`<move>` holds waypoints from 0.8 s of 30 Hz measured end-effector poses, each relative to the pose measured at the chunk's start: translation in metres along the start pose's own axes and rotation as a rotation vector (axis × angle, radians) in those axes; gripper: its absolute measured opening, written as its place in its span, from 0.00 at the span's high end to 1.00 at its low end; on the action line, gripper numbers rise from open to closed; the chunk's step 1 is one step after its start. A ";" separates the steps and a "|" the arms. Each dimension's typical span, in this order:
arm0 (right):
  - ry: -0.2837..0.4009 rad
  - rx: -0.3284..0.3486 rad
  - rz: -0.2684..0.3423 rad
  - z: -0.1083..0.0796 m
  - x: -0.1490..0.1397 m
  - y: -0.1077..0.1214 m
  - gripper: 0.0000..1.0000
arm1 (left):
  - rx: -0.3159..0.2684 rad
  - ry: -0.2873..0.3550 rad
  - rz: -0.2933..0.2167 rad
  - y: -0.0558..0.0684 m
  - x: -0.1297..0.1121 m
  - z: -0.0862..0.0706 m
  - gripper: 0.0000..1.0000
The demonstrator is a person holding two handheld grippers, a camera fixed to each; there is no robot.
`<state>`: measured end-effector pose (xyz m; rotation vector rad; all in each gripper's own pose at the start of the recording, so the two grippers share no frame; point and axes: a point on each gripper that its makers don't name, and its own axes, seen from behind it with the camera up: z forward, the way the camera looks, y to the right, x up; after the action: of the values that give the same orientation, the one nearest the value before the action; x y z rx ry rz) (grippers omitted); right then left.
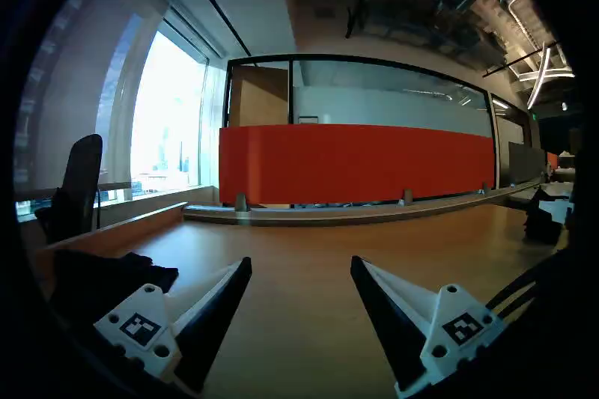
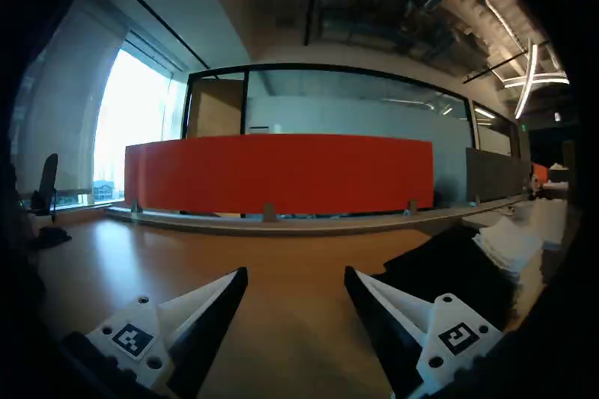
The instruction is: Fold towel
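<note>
On the wooden desk [image 2: 299, 272] sit stacked white towels [image 2: 515, 245] — orange divider [image 2: 284, 174] beyond.

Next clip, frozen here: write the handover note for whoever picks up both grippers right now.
Left gripper: open, holding nothing, low over the wooden table.
Right gripper: open, holding nothing, over bare tabletop.
Towels: a stack of white towels sits to the right of the right gripper, with a black cloth lying in front of it, close to that gripper's right finger.
Done: the white stack looks neatly folded; no towel is gripped.
Left: probably fetch the next piece, likely the black cloth, spread it on the table and fold it.
</note>
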<state>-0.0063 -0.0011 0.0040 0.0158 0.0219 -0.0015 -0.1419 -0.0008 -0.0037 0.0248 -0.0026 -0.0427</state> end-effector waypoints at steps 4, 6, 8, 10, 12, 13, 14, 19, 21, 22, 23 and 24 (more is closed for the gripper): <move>0.000 0.004 -0.001 0.000 0.000 -0.001 0.00 | 0.000 0.000 0.000 0.000 0.000 0.000 0.02; 0.000 0.007 -0.001 0.000 0.000 -0.002 0.00 | 0.000 0.000 0.000 0.000 0.000 0.000 0.02; 0.000 0.007 -0.001 0.000 0.000 -0.002 0.00 | 0.000 0.000 0.000 0.000 0.000 0.000 0.02; 0.000 0.007 0.000 0.000 0.000 -0.002 0.00 | 0.000 0.000 0.000 0.000 0.000 0.000 0.02; -0.001 0.007 0.000 0.000 0.000 -0.002 0.00 | 0.000 0.000 0.000 0.000 0.000 0.000 0.02; -0.001 0.007 0.000 0.000 0.000 -0.001 0.00 | 0.000 0.000 0.000 0.000 0.000 0.000 0.02; -0.001 0.007 0.000 0.000 0.000 -0.001 0.00 | 0.000 0.000 0.000 0.000 0.000 0.000 0.02; -0.001 0.006 0.000 0.000 0.000 -0.002 0.00 | 0.000 0.000 0.000 0.000 0.000 0.000 0.02; -0.001 0.006 0.000 0.000 0.000 -0.002 0.00 | 0.000 0.000 0.000 0.000 0.000 0.000 0.02; -0.001 0.006 0.000 0.000 0.000 -0.002 0.00 | 0.000 0.000 0.000 0.000 0.000 0.000 0.02; -0.001 0.006 0.000 0.000 0.000 -0.002 0.00 | 0.000 0.000 0.000 0.000 0.000 0.000 0.02; -0.001 0.007 0.000 0.000 0.000 -0.002 0.00 | 0.000 0.000 0.000 0.000 0.000 0.000 0.02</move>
<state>-0.0065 -0.0026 0.0039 0.0223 0.0210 -0.0014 -0.1422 -0.0008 -0.0038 0.0249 -0.0026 -0.0427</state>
